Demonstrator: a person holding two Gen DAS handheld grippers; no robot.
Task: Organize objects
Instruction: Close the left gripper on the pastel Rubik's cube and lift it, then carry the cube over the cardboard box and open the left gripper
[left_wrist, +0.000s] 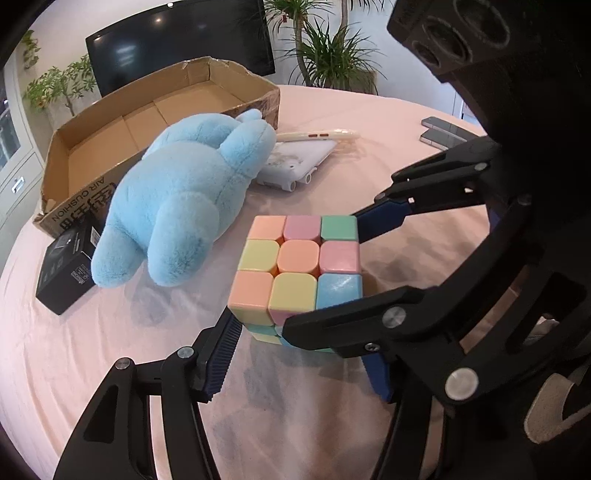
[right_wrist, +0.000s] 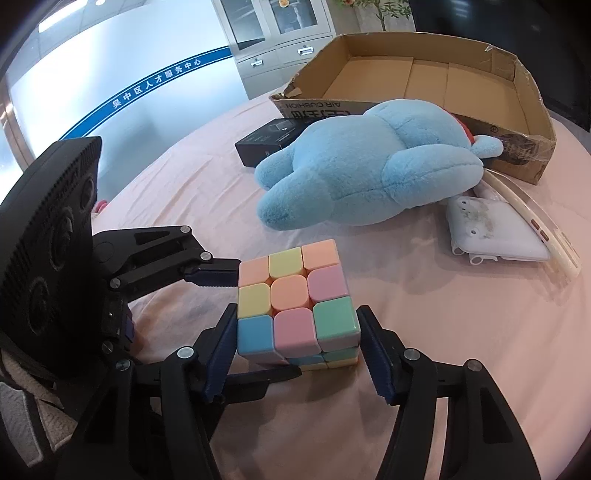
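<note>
Pastel cube (right_wrist: 297, 308) sits on the pink desk (right_wrist: 461, 332), square between both sets of jaws: right gripper (right_wrist: 297, 356) spread apart, flanking its near sides; left gripper (right_wrist: 236, 321) likewise apart, straddling it crosswise. Neither clamps yet.

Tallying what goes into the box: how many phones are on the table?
2 phones, lying side by side at the table's far right edge in the left wrist view: one, the other just nearer. The right wrist view doesn't show them; more may be hidden.

Bright, even daylight; soft shadows, sharp centre, heavy fisheye bending at edges.
</note>
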